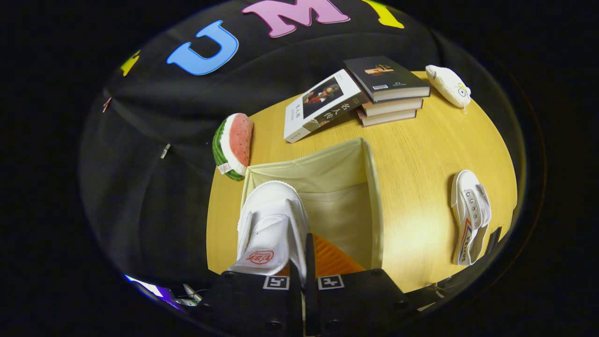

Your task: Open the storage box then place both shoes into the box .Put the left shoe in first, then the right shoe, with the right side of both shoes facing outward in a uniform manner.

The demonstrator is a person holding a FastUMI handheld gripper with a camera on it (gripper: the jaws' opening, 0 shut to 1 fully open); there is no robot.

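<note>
Your fingers (304,267) pinch the white shoe's (273,224) side wall over the open storage box (369,187); that thin grip may slip, dropping it wrongly turned.

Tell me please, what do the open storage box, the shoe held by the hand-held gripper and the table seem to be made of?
Storage box: probably cream fabric, matte; its thin walls sag slightly.
Held shoe: likely white canvas with a matte weave; the hand-held gripper pinches its side wall between both fingers, above the box.
Table: looks like yellow wood or laminate, with fine grain lines and a soft sheen.
</note>
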